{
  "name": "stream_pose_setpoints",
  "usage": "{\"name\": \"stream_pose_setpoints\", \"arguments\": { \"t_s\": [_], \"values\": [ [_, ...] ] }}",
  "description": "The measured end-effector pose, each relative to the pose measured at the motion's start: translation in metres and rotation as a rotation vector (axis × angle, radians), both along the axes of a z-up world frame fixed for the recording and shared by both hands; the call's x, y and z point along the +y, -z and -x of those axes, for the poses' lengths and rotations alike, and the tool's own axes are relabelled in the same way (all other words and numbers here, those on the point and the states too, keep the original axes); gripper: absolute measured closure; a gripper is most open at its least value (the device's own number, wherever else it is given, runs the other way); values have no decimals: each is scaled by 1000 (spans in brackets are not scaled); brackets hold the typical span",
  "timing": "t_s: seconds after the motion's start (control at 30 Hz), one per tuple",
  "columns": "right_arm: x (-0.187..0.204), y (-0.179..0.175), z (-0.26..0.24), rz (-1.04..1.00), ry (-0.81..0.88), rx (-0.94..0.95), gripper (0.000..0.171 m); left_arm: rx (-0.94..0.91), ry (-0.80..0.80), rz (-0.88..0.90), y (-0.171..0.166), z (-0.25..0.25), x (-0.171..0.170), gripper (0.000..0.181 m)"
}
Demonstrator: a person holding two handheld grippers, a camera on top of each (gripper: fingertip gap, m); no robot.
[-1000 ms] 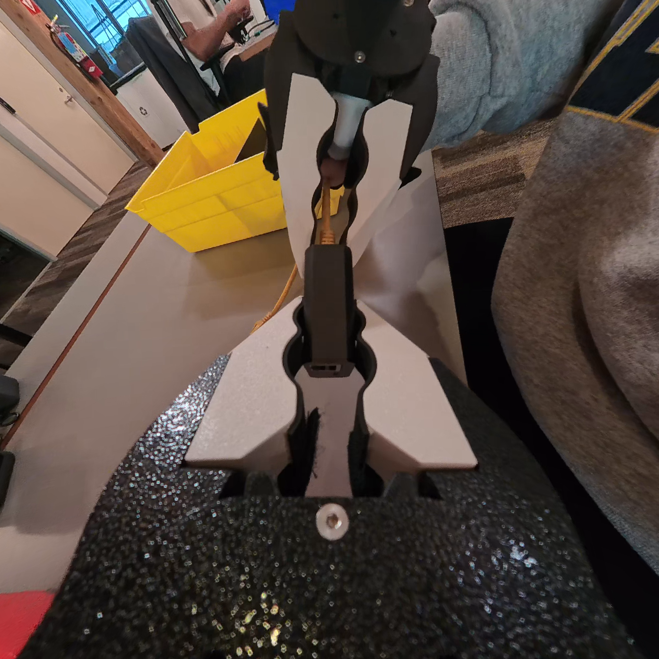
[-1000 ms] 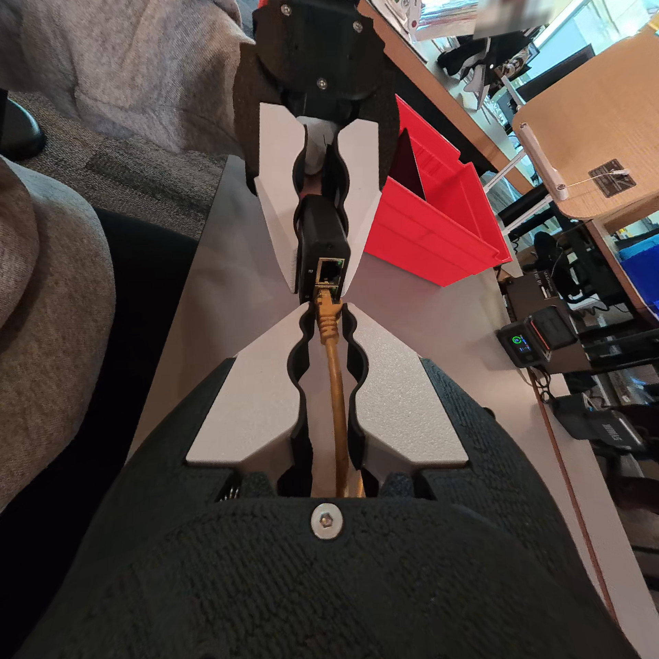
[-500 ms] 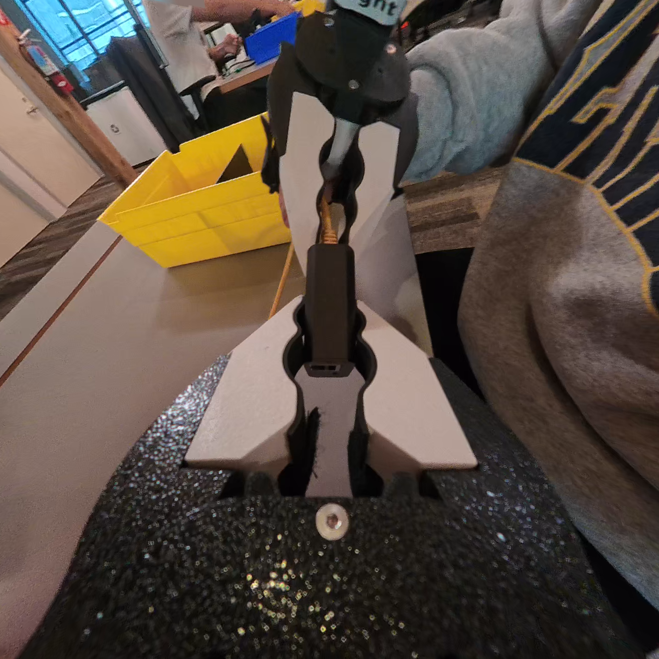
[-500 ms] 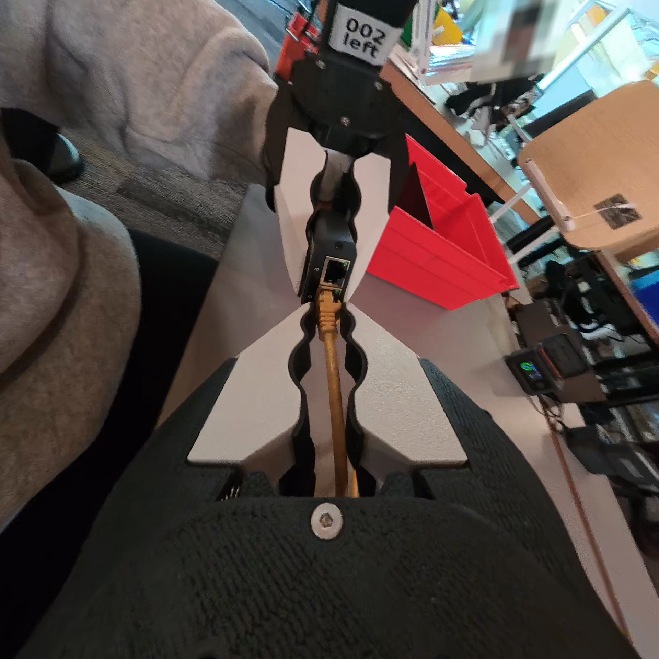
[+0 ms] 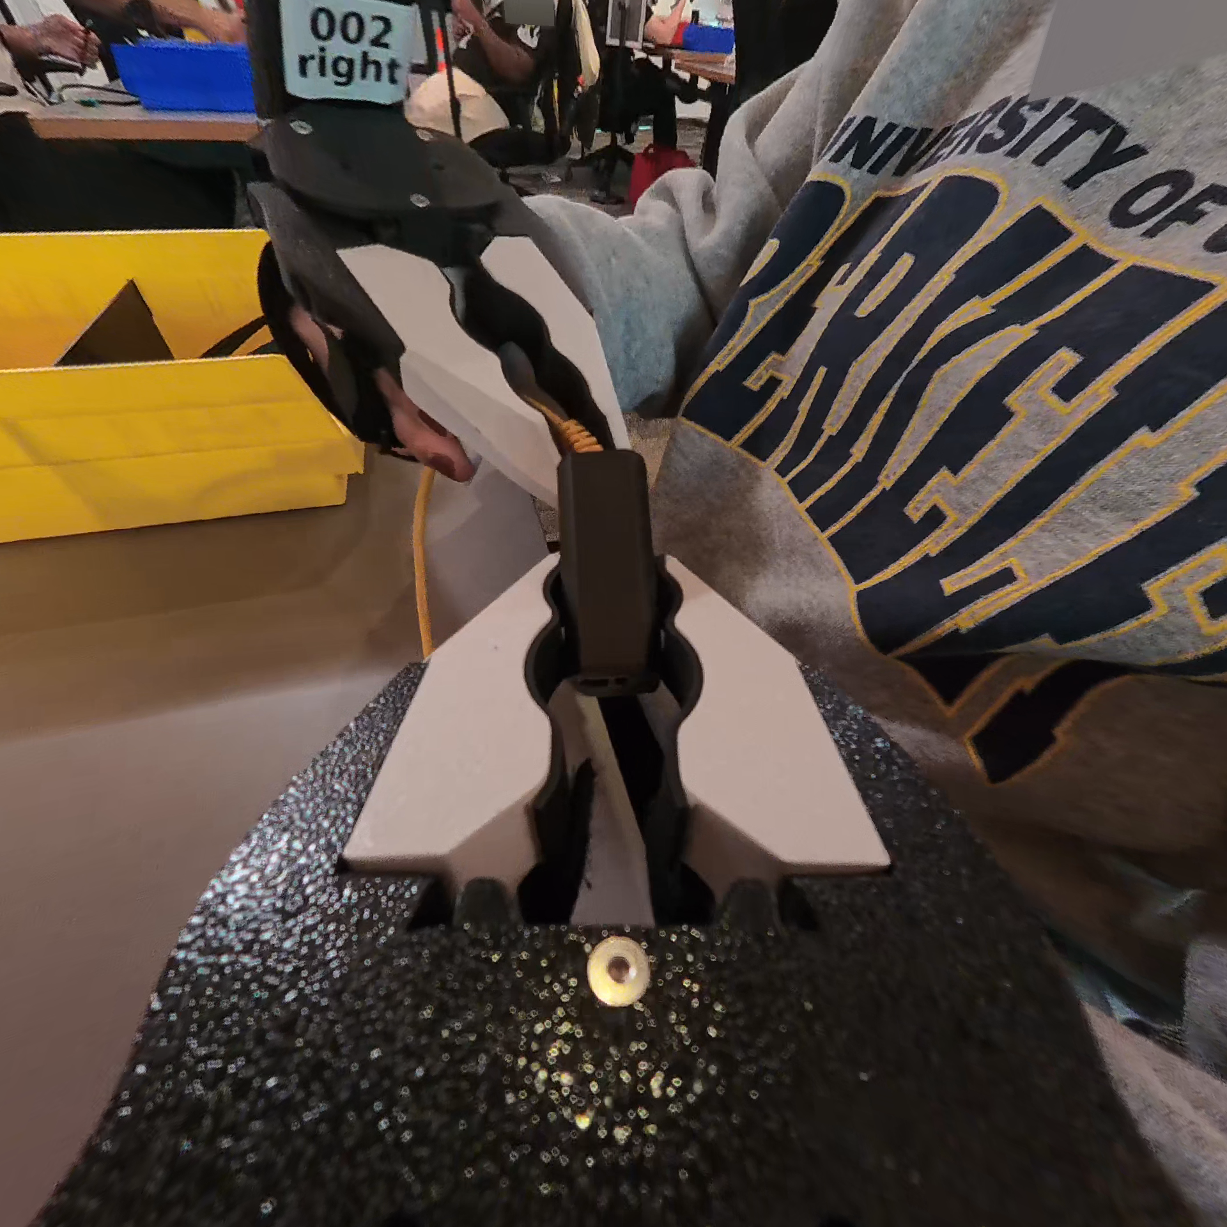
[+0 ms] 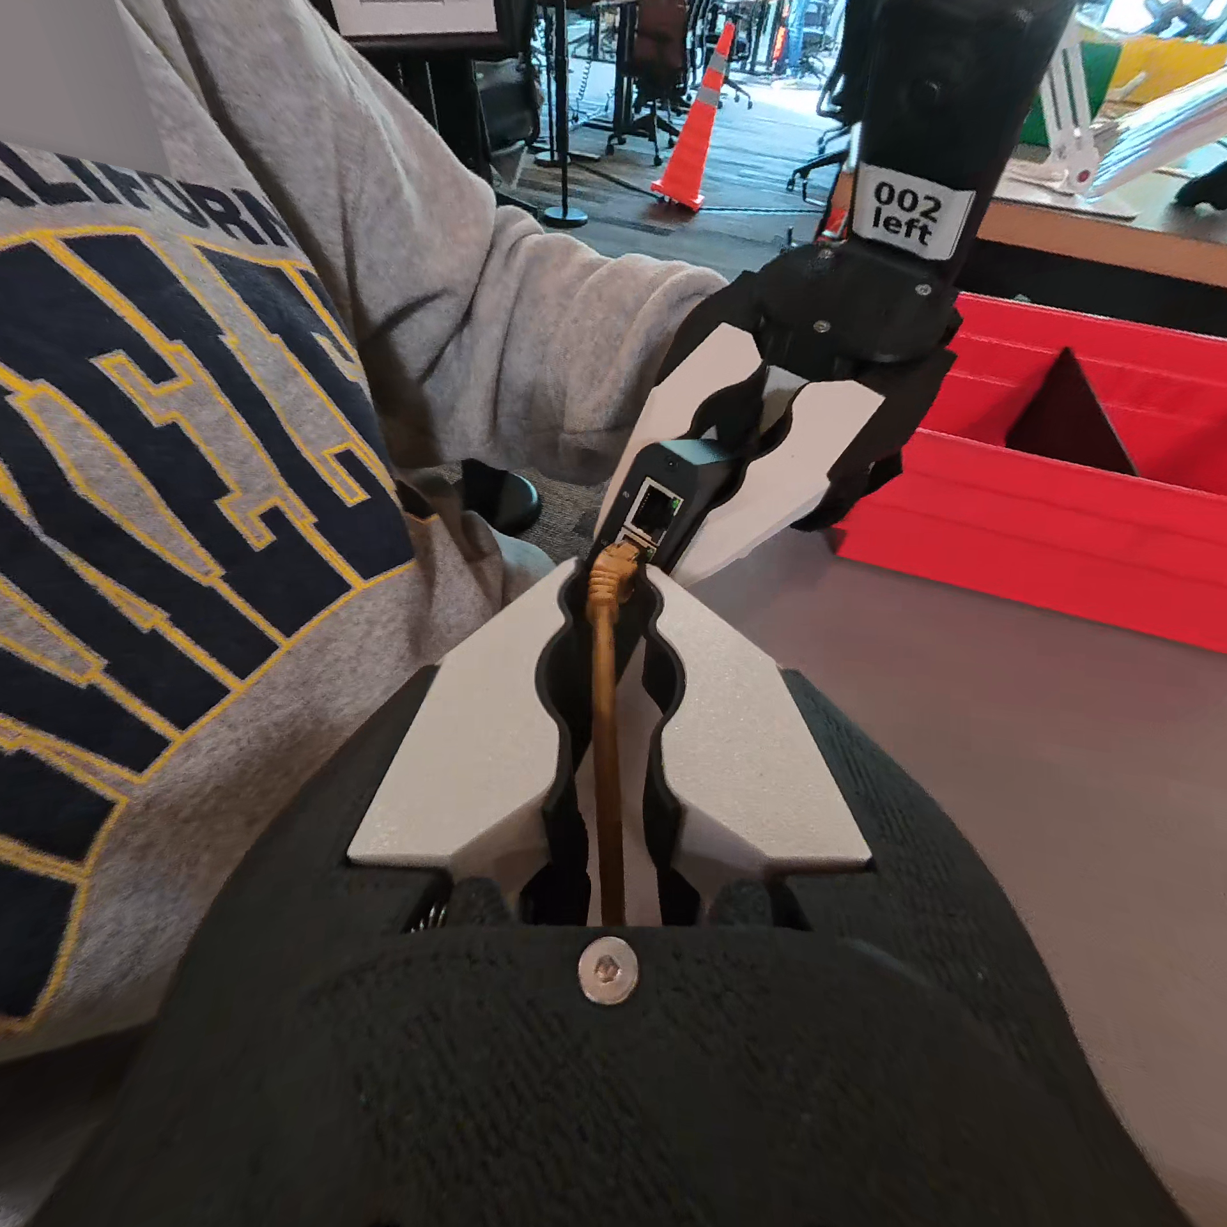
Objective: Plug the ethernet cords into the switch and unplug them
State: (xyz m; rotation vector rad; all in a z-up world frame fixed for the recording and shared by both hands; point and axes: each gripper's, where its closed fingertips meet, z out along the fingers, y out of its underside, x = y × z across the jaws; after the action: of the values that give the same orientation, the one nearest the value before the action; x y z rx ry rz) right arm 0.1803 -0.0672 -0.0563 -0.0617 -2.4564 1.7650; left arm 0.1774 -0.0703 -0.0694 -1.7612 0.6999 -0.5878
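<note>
Switch: a small black rectangular box of smooth matte plastic, held above the table between the two white fingers of the left gripper, whose jaws are closed onto its narrow sides. In the right wrist view the switch shows its port face, with two stacked sockets; the upper socket is vacant and the lower one is met by the clear-tipped plug of the ethernet cord.

Cord: orange-yellow, round in section, with a ribbed boot behind the plug. It runs lengthwise down the channel between the scalloped, black-lined fingers of the right gripper, whose jaws are closed narrowly around it just behind the boot. Whether the plug is fully seated cannot be told.

Beyond the switch in the left wrist view stands a yellow plastic bin on the table; beyond it in the right wrist view stands a red plastic bin. Beside the switch is the person's grey fleece sweatshirt.
</note>
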Motion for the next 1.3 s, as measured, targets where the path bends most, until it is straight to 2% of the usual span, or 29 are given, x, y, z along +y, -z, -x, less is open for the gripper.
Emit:
{"name": "stream_pose_setpoints", "arguments": {
  "t_s": [0.13, 0.17, 0.23, 0.3, 0.4, 0.53, 0.67, 0.8, 0.93, 1.13, 1.3],
  "values": [
    [1, 2, -6, -18, -26, -43, 160, 21, 16, 16, 3, -4, -2, 158],
    [5, 0, -15, -9, -78, -75, 161, 47, 59, 16, 6, -5, -10, 159],
    [24, -20, -18, 94, -72, -107, 162, 26, -27, -2, 1, 18, -21, 159],
    [44, -42, -7, 175, 6, -64, 161, -32, -130, -104, -22, 44, -30, 160],
    [58, -66, 12, 216, 148, 66, 161, 13, -273, -209, -41, 71, -28, 160],
    [79, -112, 28, 273, 377, 342, 160, 50, -413, -233, -30, 90, -15, 160],
    [115, -167, 19, 312, 588, 586, 160, 100, -442, -210, -20, 89, -5, 159],
    [158, -194, 6, 253, 771, 734, 160, 136, -443, -213, -16, 82, 1, 160],
    [206, -184, 10, 186, 911, 708, 161, 180, -436, -183, -6, 78, 5, 159],
    [249, -129, 27, 121, 946, 501, 160, 212, -430, -162, 1, 77, 7, 159],
    [273, -75, 46, -128, 1031, 455, 160, 225, -433, -163, 4, 77, 7, 159]
  ]
}}
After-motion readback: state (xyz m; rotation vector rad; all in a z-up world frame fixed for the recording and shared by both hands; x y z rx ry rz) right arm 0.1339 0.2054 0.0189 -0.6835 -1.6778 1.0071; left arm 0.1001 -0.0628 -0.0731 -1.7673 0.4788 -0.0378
